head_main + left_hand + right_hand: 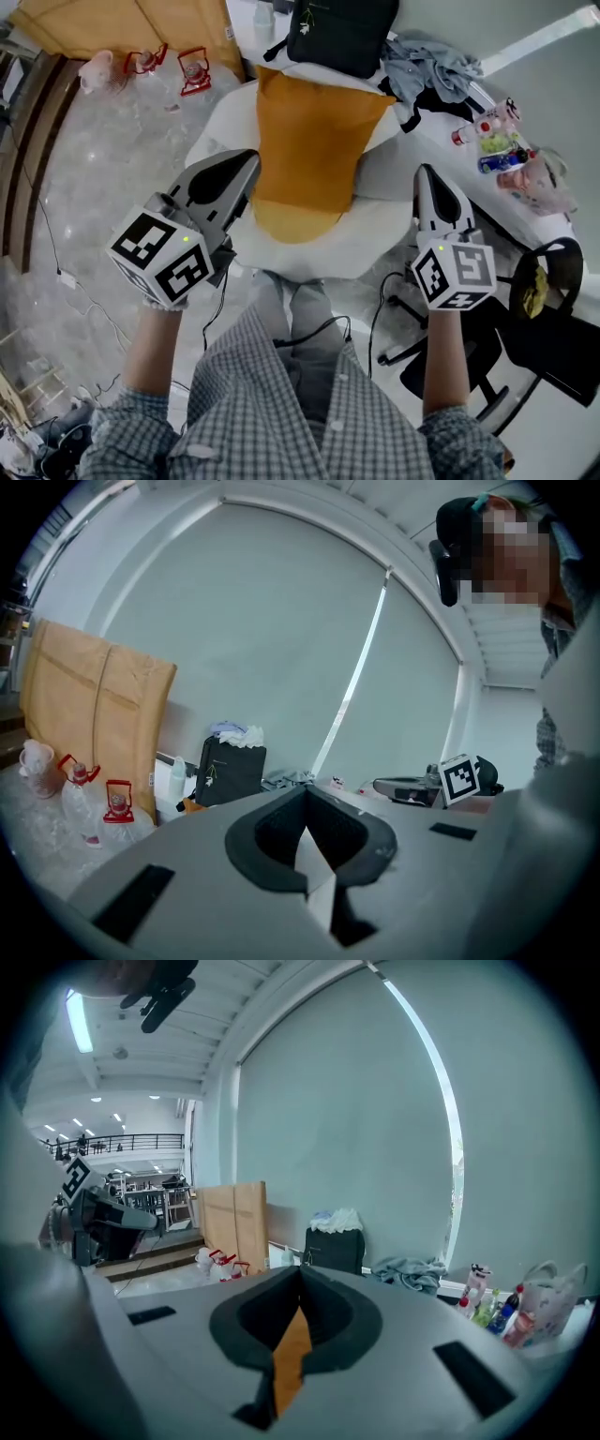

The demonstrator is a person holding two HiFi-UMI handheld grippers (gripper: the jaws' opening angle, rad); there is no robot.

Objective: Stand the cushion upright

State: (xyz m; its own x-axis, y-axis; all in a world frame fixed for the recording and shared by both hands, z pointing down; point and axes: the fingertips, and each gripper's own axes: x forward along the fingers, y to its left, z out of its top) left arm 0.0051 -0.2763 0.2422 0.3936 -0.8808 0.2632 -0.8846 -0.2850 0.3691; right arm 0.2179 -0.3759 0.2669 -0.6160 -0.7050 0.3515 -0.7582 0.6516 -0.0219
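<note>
Cushion (314,141) sits flanked by both grippers. The left gripper (249,169), its jaws closed together, hangs just beside the cushion's left edge. The right gripper (427,176), closed the same way, hangs over the white desk (384,244) to the cushion's right. The orange cushion rests on that desk, with a black bag (342,33) beyond it.

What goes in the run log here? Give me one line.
left gripper: shut on white fabric | right gripper: shut on orange fabric | cushion: orange, on white surface, upright not confirmed
</note>
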